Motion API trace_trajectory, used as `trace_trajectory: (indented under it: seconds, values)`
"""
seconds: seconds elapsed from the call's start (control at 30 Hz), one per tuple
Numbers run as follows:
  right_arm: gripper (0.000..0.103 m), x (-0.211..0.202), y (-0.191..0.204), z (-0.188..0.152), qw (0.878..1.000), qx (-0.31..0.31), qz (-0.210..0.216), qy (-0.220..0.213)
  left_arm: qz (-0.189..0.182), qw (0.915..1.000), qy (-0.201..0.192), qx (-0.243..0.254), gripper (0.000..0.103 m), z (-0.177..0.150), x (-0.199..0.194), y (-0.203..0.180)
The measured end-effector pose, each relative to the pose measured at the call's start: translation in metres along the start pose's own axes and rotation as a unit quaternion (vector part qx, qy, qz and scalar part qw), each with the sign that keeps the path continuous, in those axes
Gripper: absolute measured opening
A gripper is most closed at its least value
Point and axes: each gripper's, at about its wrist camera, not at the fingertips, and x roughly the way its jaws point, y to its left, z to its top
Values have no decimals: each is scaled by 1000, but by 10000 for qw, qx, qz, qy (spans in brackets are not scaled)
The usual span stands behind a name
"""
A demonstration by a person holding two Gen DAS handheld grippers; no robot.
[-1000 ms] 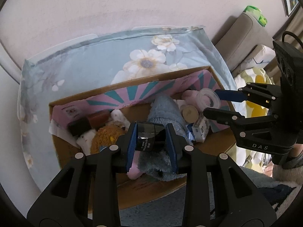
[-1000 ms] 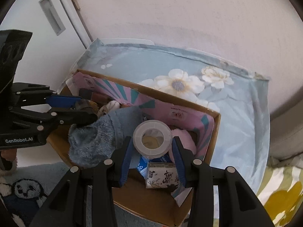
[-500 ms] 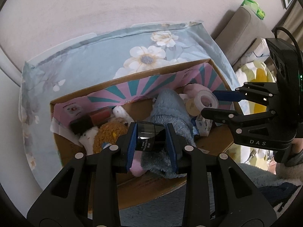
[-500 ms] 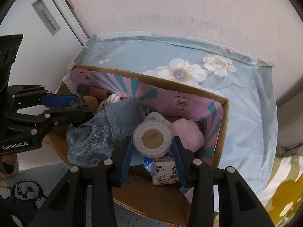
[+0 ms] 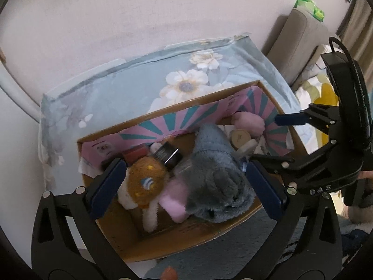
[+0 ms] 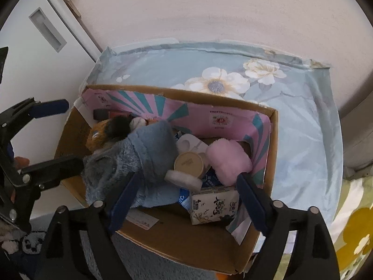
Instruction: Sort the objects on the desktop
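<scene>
Sorting looks nearly finished: both the left gripper (image 5: 186, 177) and right gripper (image 6: 186, 200) hang wide and empty above the cardboard box (image 6: 177, 240), which holds the black jar (image 5: 169, 155), tape roll (image 6: 183, 177), blue plush (image 6: 139, 161) and other things, while the flowered cloth (image 6: 303, 128) around the box lies bare.

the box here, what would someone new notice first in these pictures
The cardboard box, lined with pink and teal paper, sits on a flowered blue cloth and is crammed full. A fluffy grey-blue slipper lies across its middle, a pink puff at its right. Both claws, left and right, hang open over it.
</scene>
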Motion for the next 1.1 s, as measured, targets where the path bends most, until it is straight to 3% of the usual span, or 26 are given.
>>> trace_trajectory:
  seconds: [0.07, 0.53, 0.77, 0.93, 1.1]
  values:
    - [102, 0, 1, -1, 9999, -63, -89, 4, -16, 10000, 48, -24, 102, -1, 2, 1]
    - [102, -9, 1, 3, 9998, -78, -204, -2, 31, 9999, -51, -120, 102, 1, -8, 8]
    - [102, -27, -1, 21, 9984, 196, -514, -153, 210, 9978, -386, -506, 102, 18, -30, 27]
    - [102, -40, -2, 39, 9946, 574, -752, -417, 598, 9893, -704, -1131, 102, 30, -42, 47]
    - [102, -47, 7, 44, 9888, 789, -890, -900, 709, 9758, -1023, -1796, 102, 32, -52, 58]
